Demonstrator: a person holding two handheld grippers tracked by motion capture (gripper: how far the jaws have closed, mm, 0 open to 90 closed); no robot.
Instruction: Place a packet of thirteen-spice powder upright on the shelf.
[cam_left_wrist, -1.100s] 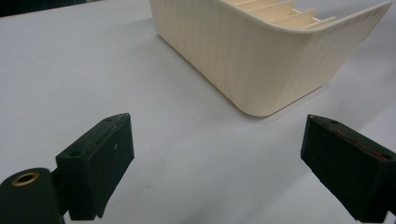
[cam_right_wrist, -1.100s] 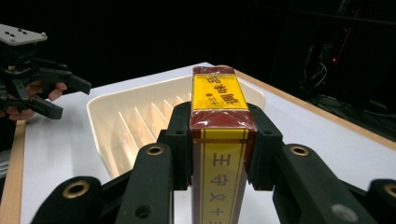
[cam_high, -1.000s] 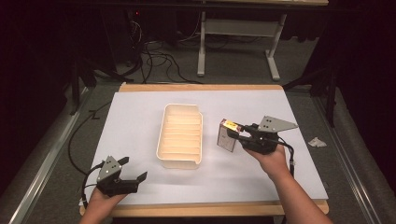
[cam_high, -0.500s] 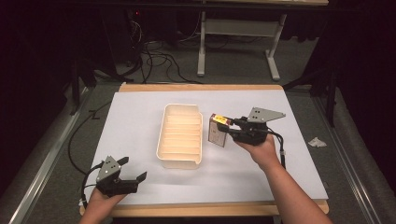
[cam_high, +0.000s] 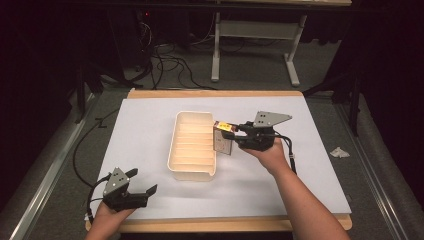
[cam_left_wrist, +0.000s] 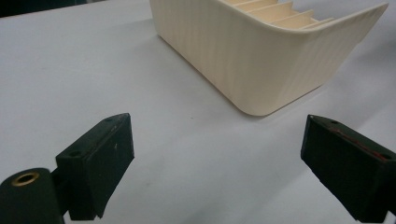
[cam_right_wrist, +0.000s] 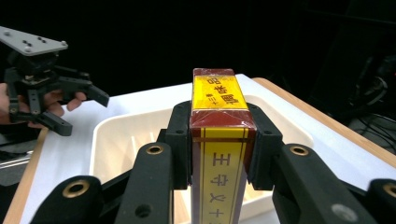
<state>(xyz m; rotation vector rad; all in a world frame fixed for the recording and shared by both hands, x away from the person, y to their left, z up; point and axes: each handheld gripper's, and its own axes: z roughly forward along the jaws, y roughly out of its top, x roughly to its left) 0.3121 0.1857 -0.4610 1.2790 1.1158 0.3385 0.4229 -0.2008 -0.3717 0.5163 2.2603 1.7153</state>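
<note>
A cream slotted tray (cam_high: 192, 145) stands in the middle of the white table cover; its near corner (cam_left_wrist: 261, 60) fills the top of the left gripper view. My right gripper (cam_high: 231, 136) is shut on a dark red and yellow box (cam_high: 223, 139) (cam_right_wrist: 222, 135), held just over the tray's right rim (cam_right_wrist: 140, 116). Both pads press the box's sides in the right gripper view. My left gripper (cam_high: 142, 184) rests at the table's front left, jaws open and nothing between its fingertips (cam_left_wrist: 100, 154). It also appears far off in the right gripper view, left gripper (cam_right_wrist: 84, 109).
The white cover (cam_high: 320, 165) spreads over a wooden-edged table (cam_high: 215, 93). A crumpled scrap of paper (cam_high: 339, 151) lies on the floor to the right. Cables (cam_high: 165, 60) and a metal table frame (cam_high: 255, 35) stand behind the table.
My right gripper has carried the box leftward, from right of the tray to its right rim. The left gripper has stayed put.
</note>
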